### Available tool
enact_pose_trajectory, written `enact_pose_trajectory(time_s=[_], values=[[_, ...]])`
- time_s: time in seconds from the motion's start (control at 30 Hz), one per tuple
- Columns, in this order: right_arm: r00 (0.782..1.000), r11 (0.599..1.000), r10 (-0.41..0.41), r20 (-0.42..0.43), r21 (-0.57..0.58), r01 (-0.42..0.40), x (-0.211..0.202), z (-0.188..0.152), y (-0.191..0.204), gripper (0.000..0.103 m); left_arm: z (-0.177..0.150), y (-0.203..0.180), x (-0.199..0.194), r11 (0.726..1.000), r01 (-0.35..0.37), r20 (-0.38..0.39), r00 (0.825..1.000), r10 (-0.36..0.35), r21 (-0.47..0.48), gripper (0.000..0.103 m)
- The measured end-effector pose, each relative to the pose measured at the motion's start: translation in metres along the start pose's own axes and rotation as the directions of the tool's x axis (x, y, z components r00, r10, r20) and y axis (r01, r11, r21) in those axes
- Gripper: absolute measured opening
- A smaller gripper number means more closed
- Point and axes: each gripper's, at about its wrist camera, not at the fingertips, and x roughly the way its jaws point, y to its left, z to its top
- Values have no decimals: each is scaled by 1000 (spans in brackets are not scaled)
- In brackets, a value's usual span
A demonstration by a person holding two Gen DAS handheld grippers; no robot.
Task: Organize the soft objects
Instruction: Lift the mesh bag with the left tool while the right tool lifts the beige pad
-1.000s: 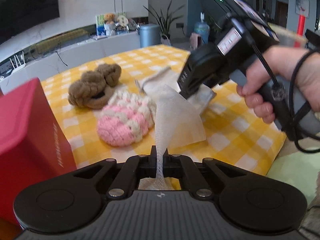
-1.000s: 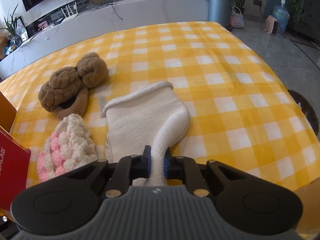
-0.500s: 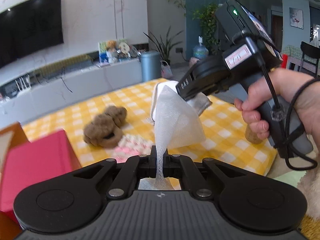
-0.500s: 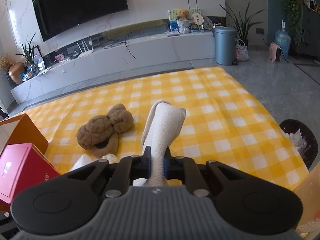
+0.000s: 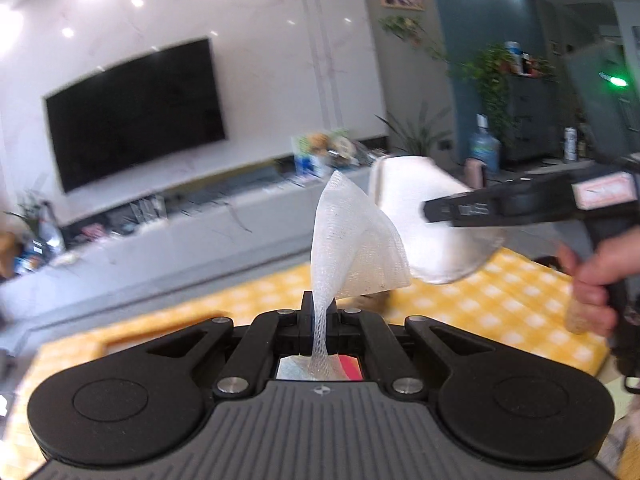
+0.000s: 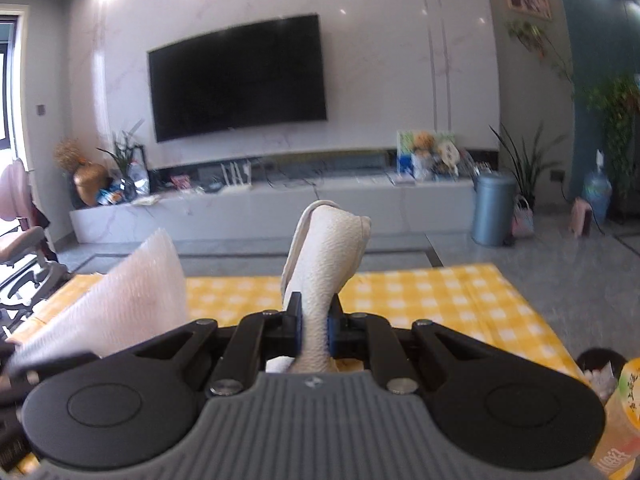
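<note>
In the left wrist view, my left gripper (image 5: 320, 309) is shut on a thin white mesh bag (image 5: 356, 248), which stands up in the air above the jaws. To its right, a hand (image 5: 592, 276) holds my right gripper (image 5: 434, 212), which is shut on a white fleece sock (image 5: 416, 188). In the right wrist view, the right gripper (image 6: 314, 314) pinches the sock (image 6: 328, 248) at its narrow part, and the mesh bag (image 6: 132, 292) hangs close on the left. Both are raised above the yellow checked table (image 6: 420, 300). The plush toys are out of sight.
A TV wall and a long low cabinet (image 6: 280, 204) lie beyond the table. Right of the table's near corner are a dark waste bin (image 6: 600, 364) on the floor and a yellow-labelled bottle (image 6: 624, 420). A grey bin (image 6: 492, 208) stands by the cabinet.
Both grippers have risen from the table and tipped upward, lifting the mesh bag and the sock. The brown plush, the pink knit and the red box have dropped out of view.
</note>
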Motion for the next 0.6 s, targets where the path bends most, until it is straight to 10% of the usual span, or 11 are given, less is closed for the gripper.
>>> enact_pose_trajectory(time_s=[0.3, 0.6], values=[[966, 972, 226, 127, -91, -216, -49, 25, 98, 9, -2, 99, -53, 976, -158, 49, 985, 167, -152, 2], [947, 941, 308, -93, -113, -318, 27, 0, 177, 9, -37, 189, -41, 886, -195, -7, 977, 212, -420, 2]])
